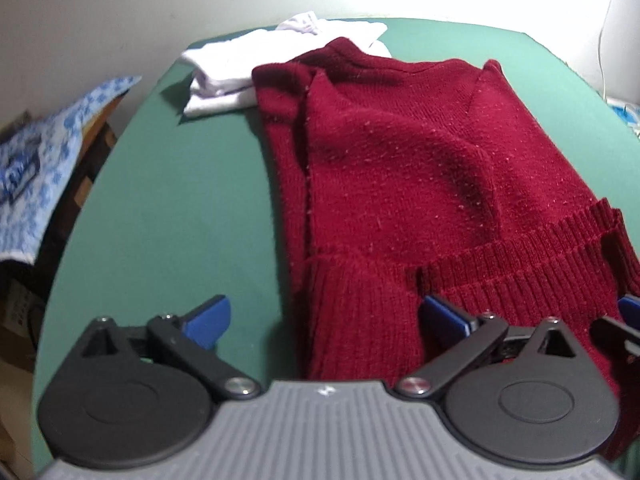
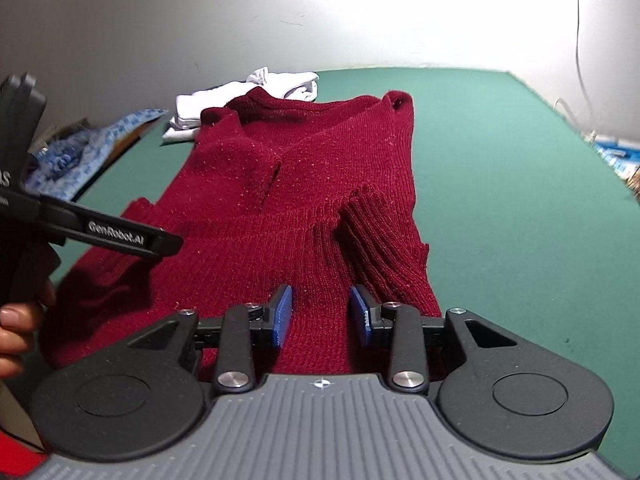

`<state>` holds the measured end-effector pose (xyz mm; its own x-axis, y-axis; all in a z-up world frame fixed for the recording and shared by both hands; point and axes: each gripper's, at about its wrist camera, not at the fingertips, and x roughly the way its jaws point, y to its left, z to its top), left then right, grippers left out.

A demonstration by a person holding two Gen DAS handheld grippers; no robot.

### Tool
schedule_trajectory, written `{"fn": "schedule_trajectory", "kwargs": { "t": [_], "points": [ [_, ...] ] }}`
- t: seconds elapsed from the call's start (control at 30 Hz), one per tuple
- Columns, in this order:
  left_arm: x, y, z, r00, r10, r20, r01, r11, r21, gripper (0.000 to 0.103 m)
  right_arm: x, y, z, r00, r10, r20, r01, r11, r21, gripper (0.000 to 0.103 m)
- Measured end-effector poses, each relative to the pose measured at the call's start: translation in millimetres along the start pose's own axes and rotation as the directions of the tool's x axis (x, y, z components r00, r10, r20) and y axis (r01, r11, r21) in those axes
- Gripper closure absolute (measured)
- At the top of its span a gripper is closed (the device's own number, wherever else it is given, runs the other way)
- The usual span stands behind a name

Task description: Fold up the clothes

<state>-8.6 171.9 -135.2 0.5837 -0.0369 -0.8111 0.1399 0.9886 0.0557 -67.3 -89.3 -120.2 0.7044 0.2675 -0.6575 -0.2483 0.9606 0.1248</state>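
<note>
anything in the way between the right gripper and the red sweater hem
Nothing visible does. The right gripper sits directly over the red sweater near its hem, jaws apart. The white clothes lie beyond the sweater's far end.

The sweater (image 1: 400,160) is dark red knitted wool-like cloth, fuzzy and flecked with pale lint, ribbed at hem and cuff; the worktop (image 1: 180,220) cover is matt green, smooth felt-like; the white garment (image 1: 224,76) is thin smooth cloth; the left hand-held gripper (image 1: 326,318) is matt black plastic with shiny metal screws and blue pads.
</note>
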Motion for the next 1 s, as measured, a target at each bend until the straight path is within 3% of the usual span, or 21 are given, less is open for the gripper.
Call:
{"fn": "schedule_trajectory", "kwargs": {
  "t": [0.07,0.2,0.3,0.53,0.6,0.67,0.77,0.9,1.0],
  "points": [
    [-1,0,-2,1.000,0.000,0.007,0.000,1.000,-0.001,0.001,-1,4,-2,1.000,-0.020,0.005,0.021,1.000,-0.015,0.061],
    [-1,-1,-5,1.000,0.010,0.027,-0.010,1.000,-0.008,0.001,5,17,-3,0.999,0.039,-0.022,-0.040,0.995,-0.088,0.017],
    [-2,-1,-7,0.999,0.018,0.039,-0.018,1.000,-0.016,0.001,8,30,-7,1.000,0.011,-0.020,-0.014,0.984,-0.179,0.015],
    [-5,5,-14,0.999,0.028,0.021,-0.025,0.991,-0.133,0.001,3,14,-4,0.994,0.097,-0.049,-0.105,0.973,-0.206,0.016],
    [-10,3,-12,0.999,0.046,0.006,-0.044,0.989,-0.142,0.001,3,14,0,0.993,0.099,-0.060,-0.109,0.974,-0.201,0.021],
    [-22,0,-11,0.997,0.070,0.012,-0.067,0.986,-0.150,0.001,-1,15,6,0.994,0.080,-0.074,-0.093,0.977,-0.192,0.027],
    [-41,-2,-19,0.987,0.160,0.032,-0.152,0.973,-0.173,0.001,-5,9,17,0.995,0.044,-0.085,-0.055,0.989,-0.134,0.026],
    [-60,5,-39,0.969,0.246,-0.008,-0.240,0.940,-0.243,0.001,-8,0,29,0.994,-0.013,-0.106,0.007,0.998,-0.057,0.023],
    [-68,7,-56,0.964,0.264,-0.047,-0.266,0.922,-0.280,0.001,-13,0,30,0.995,-0.056,-0.077,0.053,0.998,-0.047,0.020]
  ]
}}
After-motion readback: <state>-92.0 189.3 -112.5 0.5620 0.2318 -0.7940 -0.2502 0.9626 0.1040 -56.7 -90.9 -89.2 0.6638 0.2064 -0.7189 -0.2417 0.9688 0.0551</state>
